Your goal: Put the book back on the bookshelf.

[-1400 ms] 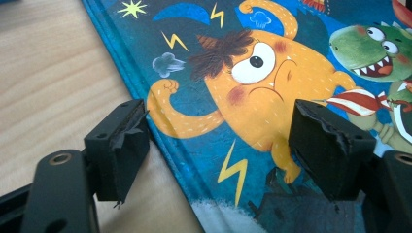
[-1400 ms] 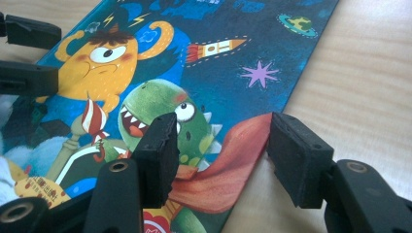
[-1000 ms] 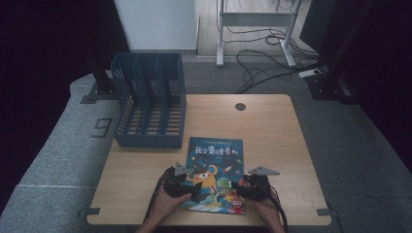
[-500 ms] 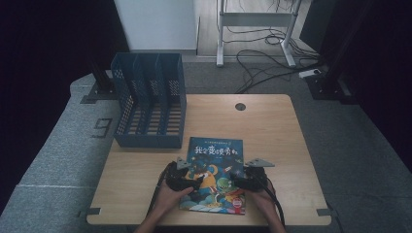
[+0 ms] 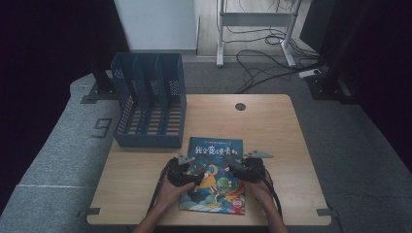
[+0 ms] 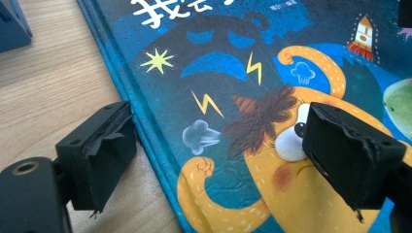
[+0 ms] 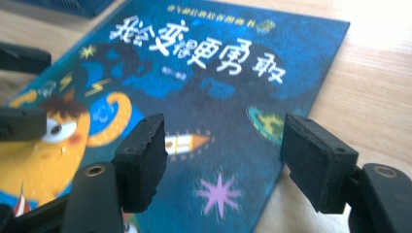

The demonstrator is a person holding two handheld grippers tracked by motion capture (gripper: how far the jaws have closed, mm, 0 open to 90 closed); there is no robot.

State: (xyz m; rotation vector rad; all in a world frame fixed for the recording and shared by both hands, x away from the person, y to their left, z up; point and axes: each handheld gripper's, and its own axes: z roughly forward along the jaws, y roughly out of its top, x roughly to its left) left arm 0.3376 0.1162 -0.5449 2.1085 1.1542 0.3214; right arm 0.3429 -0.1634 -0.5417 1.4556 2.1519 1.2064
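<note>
Picture book (image 5: 214,174) lies flat, cover up, on the wooden table (image 5: 272,126), near the front edge, roughly mid-width. Cover is dark blue w/ white title characters across the top, an orange cartoon creature w/ brown hair lower down, plus a small rocket, stars & lightning bolts. Its top edge sits just right of the blue file rack's front corner, close but apart from it.

Left gripper (image 5: 194,174) is at the book's left edge, held in the person's left hand (image 5: 167,191). In the left gripper view (image 6: 221,150) jaws stand wide apart, straddling that edge: one pad over bare wood just beside the book's edge, the other over the orange creature's face. Nothing pinched; can't tell if the pads touch the cover.

Right gripper (image 5: 239,171) is at the book's right side, right hand (image 5: 260,191) behind it. In the right gripper view (image 7: 223,155) jaws also spread wide, one over the rocket on the cover, the other at the book's right edge over wood. No grip on anything.

Blue file rack (image 5: 148,104), three slots w/ mesh sides, stands at the table's back-left corner. Round cable hole (image 5: 240,106) in the tabletop further back. Grey carpet (image 5: 63,145) around the table, cables (image 5: 262,58) on the floor beyond.
</note>
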